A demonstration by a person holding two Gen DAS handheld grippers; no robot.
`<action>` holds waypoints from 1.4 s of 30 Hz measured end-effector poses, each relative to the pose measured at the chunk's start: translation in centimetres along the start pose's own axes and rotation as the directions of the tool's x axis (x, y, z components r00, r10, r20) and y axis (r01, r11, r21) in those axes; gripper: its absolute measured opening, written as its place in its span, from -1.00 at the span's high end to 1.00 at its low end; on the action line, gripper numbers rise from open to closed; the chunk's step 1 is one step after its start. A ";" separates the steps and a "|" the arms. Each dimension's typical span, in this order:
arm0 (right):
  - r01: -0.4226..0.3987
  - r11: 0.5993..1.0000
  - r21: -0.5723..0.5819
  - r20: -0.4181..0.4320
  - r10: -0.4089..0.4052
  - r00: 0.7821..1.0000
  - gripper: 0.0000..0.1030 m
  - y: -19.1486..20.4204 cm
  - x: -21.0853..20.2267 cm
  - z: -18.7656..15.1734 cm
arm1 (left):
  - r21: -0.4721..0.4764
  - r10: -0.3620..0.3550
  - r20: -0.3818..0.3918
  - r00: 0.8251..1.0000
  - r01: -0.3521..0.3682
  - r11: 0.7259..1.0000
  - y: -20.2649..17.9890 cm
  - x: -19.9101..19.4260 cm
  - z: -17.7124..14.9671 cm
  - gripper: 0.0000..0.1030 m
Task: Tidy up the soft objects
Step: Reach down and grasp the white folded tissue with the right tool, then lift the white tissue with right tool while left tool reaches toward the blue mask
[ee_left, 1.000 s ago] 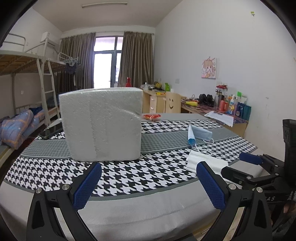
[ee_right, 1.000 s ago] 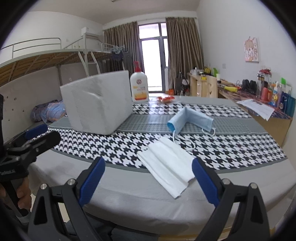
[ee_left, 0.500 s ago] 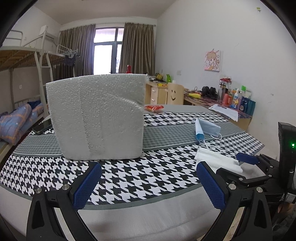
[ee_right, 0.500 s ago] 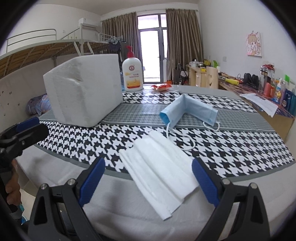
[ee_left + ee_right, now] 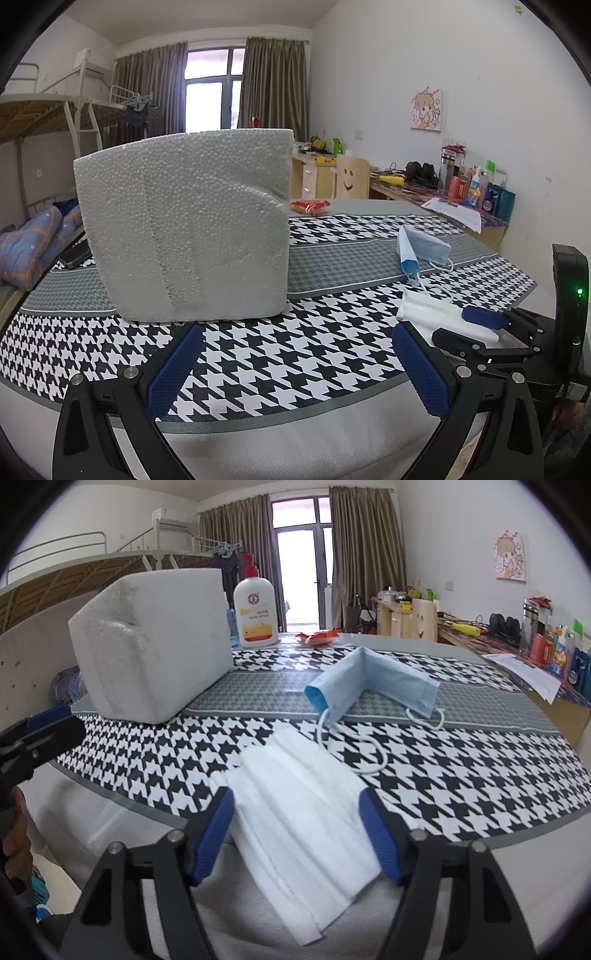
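The right tool (image 5: pixel 297 834) is spread wide with its blue pads on either side of the white face mask (image 5: pixel 295 812), which lies flat across the near edge of the houndstooth cloth (image 5: pixel 461 775) on the desk (image 5: pixel 480 904). That straddling pose suits a pinch on the mask's pleated body; nothing is gripped yet. At about 1 o'clock from the white mask, the blue face mask (image 5: pixel 373 683) sits folded into a bent tent, its ear loops trailing toward the white one, so the two are near but apart.

The left tool (image 5: pixel 297 369) is also wide and empty, aimed at the styrofoam block (image 5: pixel 188 229) standing upright at 12 o'clock, just beyond its fingertips. It looks placed to squeeze the block's flat faces.

Beyond the block stands a lotion pump bottle (image 5: pixel 256 614), upright and closed; its contents cannot be seen. A red snack packet (image 5: pixel 317 637) lies at the far edge. No bin or tray for the soft things is visible.
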State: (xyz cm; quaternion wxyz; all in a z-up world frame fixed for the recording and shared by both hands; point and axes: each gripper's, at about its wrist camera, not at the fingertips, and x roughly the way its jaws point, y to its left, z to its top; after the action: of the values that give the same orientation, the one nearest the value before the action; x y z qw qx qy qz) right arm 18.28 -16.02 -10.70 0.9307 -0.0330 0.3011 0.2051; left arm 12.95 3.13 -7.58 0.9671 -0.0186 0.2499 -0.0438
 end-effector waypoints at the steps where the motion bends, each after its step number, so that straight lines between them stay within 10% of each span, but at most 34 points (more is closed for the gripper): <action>1: 0.003 1.000 -0.004 0.004 -0.003 1.000 -0.33 0.0 0.0 -0.1 | 0.001 -0.001 -0.001 1.000 0.001 1.000 0.0 0.1 0.1 -0.98; 16: 0.064 0.998 -0.024 -0.022 -0.064 0.998 0.78 -0.3 -1.0 -0.7 | 0.015 -0.002 0.001 1.000 0.002 1.000 -1.2 0.0 0.6 -0.98; 42: 0.165 0.975 0.147 0.090 -0.180 0.980 0.81 -6.4 -7.8 -0.5 | 0.130 -0.154 -0.006 0.988 0.154 0.980 -9.6 4.2 5.2 -0.98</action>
State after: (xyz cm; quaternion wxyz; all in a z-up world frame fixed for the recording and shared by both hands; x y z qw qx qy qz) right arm 14.83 -24.81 -7.00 0.9593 0.0165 0.2623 0.1034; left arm 18.38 -6.73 -4.49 0.9605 0.0249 0.2421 -0.1346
